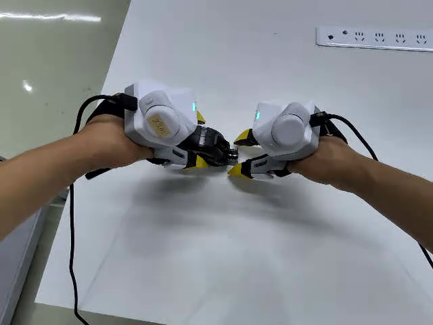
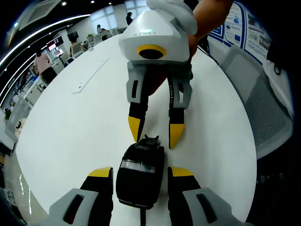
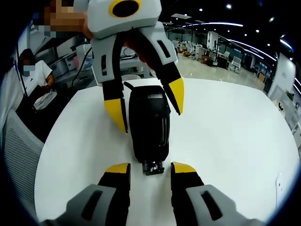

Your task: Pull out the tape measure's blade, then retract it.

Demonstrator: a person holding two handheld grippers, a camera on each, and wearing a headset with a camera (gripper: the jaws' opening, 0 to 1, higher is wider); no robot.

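Fingers (image 2: 100,173) of the left gripper (image 2: 141,172) pinched the black tape measure (image 2: 141,181) by its two flat sides, the case sitting snug between the yellow tips. In the head view the case hung just above the white table (image 1: 270,68), casting a soft shadow on it. The blade's metal end (image 3: 153,166) sat at the mouth of the case, pointing toward the right gripper (image 3: 150,168). That gripper's jaws stood spread, one tip on each side of the metal end, near it but with a small gap showing on both sides. The two grippers faced each other nose to nose, each held in a hand. A power strip (image 1: 374,36) lay well apart at the table's far edge.
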